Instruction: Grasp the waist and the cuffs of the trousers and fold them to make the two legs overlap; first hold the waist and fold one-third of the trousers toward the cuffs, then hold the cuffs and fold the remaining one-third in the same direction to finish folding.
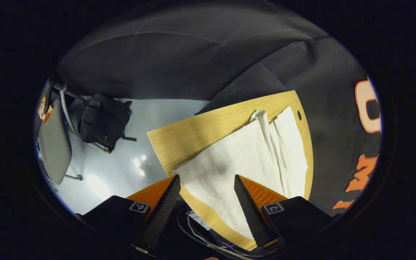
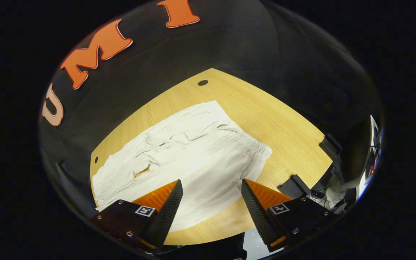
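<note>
Trousers [image 2: 193, 159] partly behind tongs [image 2: 211, 202]

Bare desk [image 2: 265, 112] rings the trousers [image 2: 193, 159] on the far and right sides, open to a pass. Black clamps [image 2: 294, 186] sit at the desk's right edge. Beyond the left edge, a chair [image 1: 54, 144] and bag [image 1: 103, 121] stand on the floor [image 1: 135, 159], well apart.

Both views high above the shared table [image 1: 179, 139], angled down
</note>
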Demonstrator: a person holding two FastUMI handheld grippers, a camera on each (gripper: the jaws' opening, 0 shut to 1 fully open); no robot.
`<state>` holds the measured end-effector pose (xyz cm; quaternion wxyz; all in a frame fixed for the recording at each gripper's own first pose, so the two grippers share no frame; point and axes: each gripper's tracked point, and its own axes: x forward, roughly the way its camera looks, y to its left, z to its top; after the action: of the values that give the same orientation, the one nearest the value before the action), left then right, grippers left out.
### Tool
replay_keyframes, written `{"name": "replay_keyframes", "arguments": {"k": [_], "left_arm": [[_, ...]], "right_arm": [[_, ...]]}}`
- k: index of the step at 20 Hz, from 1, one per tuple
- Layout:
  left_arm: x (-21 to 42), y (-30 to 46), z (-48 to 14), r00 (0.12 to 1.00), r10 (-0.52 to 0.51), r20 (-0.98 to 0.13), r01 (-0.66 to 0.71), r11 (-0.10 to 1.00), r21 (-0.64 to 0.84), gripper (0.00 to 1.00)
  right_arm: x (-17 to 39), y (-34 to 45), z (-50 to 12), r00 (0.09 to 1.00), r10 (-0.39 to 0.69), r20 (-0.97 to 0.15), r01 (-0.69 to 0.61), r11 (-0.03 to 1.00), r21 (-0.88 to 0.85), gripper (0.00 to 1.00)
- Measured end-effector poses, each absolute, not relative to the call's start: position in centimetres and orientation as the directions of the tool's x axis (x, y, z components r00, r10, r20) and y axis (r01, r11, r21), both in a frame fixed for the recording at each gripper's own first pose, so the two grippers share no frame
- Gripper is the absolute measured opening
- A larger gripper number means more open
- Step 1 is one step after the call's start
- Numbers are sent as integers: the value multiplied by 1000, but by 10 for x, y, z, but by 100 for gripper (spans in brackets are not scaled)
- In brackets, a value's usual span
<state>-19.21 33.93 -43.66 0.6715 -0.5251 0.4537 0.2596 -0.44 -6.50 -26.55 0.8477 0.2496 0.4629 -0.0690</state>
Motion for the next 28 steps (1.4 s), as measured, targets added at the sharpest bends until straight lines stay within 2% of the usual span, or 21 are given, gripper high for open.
{"name": "replay_keyframes", "arguments": {"k": [1,2,3,10,18,22,23,26,28], "left_arm": [[-193,343,-438,458,-124,-880,-828,303,-473,99],[-191,345,-440,461,-124,-879,-831,288,-476,94],[-190,345,-442,463,-125,-878,-833,278,-479,99],[-204,355,-440,441,-138,-887,-841,281,-462,99],[-194,350,-436,485,-148,-862,-824,252,-507,100],[-189,354,-437,481,-152,-864,-829,243,-504,94],[-188,355,-438,493,-147,-857,-824,236,-515,96],[-172,359,-438,549,-147,-823,-799,198,-568,91],[-170,358,-443,551,-151,-821,-794,209,-571,83]], "right_arm": [[-2,-66,-265,563,118,-818,353,861,367,98],[0,-68,-266,561,120,-819,358,857,370,98],[0,-71,-269,559,118,-821,363,856,370,98],[8,-80,-277,544,116,-831,395,839,375,98],[17,-80,-282,541,117,-833,402,834,378,98],[15,-84,-289,532,117,-839,415,827,379,98],[13,-86,-293,531,113,-840,421,825,378,98],[7,-96,-302,514,111,-850,451,809,378,98],[6,-111,-311,516,93,-851,461,808,368,98]]}}
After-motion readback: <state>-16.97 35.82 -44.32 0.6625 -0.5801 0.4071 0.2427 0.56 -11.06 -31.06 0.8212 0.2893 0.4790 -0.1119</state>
